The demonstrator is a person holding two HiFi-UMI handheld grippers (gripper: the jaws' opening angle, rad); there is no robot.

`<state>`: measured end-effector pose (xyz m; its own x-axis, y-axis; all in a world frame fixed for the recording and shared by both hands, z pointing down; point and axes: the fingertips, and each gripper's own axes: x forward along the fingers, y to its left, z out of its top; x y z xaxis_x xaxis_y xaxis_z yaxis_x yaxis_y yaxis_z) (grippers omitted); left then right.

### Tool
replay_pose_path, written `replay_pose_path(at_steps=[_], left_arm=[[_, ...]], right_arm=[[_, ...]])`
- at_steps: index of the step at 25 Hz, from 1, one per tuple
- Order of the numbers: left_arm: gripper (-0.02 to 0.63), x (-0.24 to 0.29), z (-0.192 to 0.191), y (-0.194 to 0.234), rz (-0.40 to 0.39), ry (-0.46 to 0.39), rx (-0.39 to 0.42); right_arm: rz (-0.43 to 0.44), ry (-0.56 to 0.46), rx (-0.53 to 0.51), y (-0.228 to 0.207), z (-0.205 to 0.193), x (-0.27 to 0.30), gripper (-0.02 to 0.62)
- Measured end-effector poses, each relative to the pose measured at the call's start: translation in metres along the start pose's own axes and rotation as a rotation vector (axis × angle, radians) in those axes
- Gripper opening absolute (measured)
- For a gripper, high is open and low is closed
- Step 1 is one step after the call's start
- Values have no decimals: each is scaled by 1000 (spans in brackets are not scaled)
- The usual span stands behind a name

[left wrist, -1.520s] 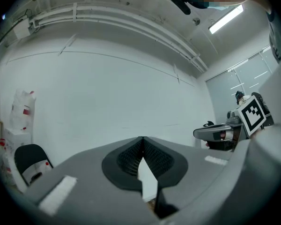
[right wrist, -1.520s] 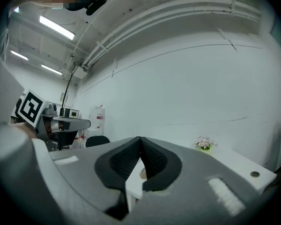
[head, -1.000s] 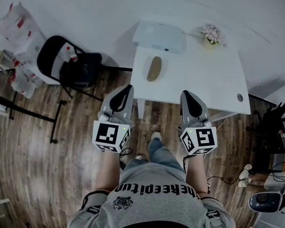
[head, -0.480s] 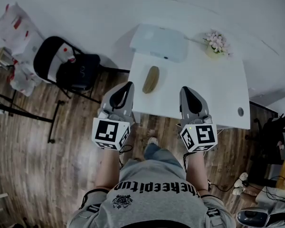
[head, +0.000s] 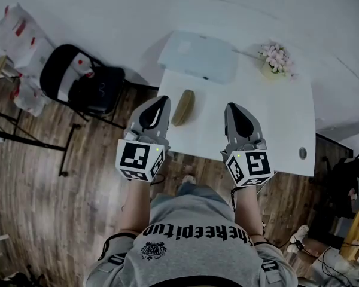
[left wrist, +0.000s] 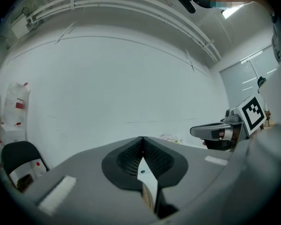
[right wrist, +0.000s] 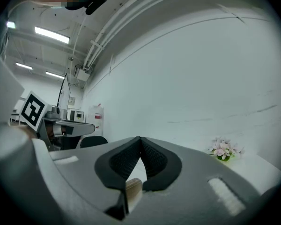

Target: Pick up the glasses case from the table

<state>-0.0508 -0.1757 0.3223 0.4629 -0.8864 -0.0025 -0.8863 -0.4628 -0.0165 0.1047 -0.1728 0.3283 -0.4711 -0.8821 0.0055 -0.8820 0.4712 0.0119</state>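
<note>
While both tongs point level toward a plain white wall [head: 107, 11], a white worktop [head: 275, 130] with a smooth matte top lies beneath their tips, and dark wood-plank floor [head: 42, 208] spreads below and to the left of them. The left tongs [head: 161, 100] and the right tongs [head: 230, 107] are grey moulded shells with black ribbed pads. Each pair of jaws is closed tip to tip with nothing held. A cube with black-and-white square markers [head: 140, 159] sits at the rear of each.

The glasses case [head: 183, 107], a tan, rounded oblong, lies on the worktop between the two tongs, just beside the left tip and nearer to it than to the right one. Ahead of the tongs rests a flat pale slab with rounded corners [head: 197, 55], and ahead of the right tongs stands a small bunch of pink flowers [head: 277, 58]. A black folding chair [head: 78, 79] stands left of the left tongs.

A second ago both tips stood short of the worktop's near edge, with the case well ahead of them. Now they reach over it.
</note>
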Motion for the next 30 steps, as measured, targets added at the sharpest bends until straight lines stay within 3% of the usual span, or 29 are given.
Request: replay_pose_path(at_steps=[7, 19, 30], left_arm=[[20, 40, -18, -4, 18, 63, -3], [49, 83, -89, 4, 7, 281, -57], [168, 106, -163, -5, -60, 489, -59]], right_arm=[[30, 18, 27, -24, -10, 18, 3], [26, 100, 97, -42, -41, 50, 3], [10, 177, 149, -46, -69, 72, 3]])
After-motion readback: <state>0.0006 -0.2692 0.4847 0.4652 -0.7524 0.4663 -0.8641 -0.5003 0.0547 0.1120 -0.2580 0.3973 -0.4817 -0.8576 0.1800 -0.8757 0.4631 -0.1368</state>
